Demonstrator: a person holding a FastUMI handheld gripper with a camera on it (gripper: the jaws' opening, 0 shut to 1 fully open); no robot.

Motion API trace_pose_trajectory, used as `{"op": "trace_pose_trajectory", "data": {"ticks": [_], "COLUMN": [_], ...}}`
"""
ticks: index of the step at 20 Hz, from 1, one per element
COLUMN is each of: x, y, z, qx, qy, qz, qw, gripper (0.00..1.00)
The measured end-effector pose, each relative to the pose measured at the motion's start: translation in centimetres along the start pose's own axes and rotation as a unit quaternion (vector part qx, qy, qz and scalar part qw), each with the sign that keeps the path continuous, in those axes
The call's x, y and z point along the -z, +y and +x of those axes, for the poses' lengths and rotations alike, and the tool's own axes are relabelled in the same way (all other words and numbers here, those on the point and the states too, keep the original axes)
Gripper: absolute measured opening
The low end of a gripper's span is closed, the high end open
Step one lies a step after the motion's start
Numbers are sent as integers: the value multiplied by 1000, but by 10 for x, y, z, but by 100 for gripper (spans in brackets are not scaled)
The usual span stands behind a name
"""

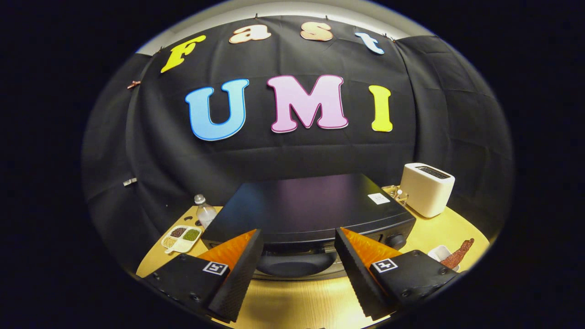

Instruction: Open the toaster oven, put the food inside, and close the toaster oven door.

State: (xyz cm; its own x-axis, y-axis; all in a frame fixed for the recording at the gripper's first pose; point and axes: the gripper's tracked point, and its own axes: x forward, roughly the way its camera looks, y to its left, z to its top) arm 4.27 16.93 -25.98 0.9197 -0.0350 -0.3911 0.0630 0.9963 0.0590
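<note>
Gripper (299, 249) fingers spread apart and holding nothing, we note the black toaster oven (311, 208) just ahead on the wooden table (292, 301), door shut, food strip (458, 254) in a white dish (439, 251) near right.

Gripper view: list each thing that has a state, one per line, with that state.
toaster oven: door shut, handle just ahead between the fingers
gripper: open, holding nothing
white toaster: upright, slot without bread
water bottle: upright, capped
divided dish: filled with grains
white bowl: holds a strip of food leaning over its rim
</note>
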Motion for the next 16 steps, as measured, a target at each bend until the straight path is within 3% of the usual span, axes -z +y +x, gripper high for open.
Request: {"op": "trace_pose_trajectory", "data": {"ticks": [7, 16], "x": [18, 29], "y": [3, -1], "z": [13, -6], "qx": [6, -3], "qy": [18, 42], "qz": [-46, -35], "qw": [999, 998], "gripper": [99, 99]}}
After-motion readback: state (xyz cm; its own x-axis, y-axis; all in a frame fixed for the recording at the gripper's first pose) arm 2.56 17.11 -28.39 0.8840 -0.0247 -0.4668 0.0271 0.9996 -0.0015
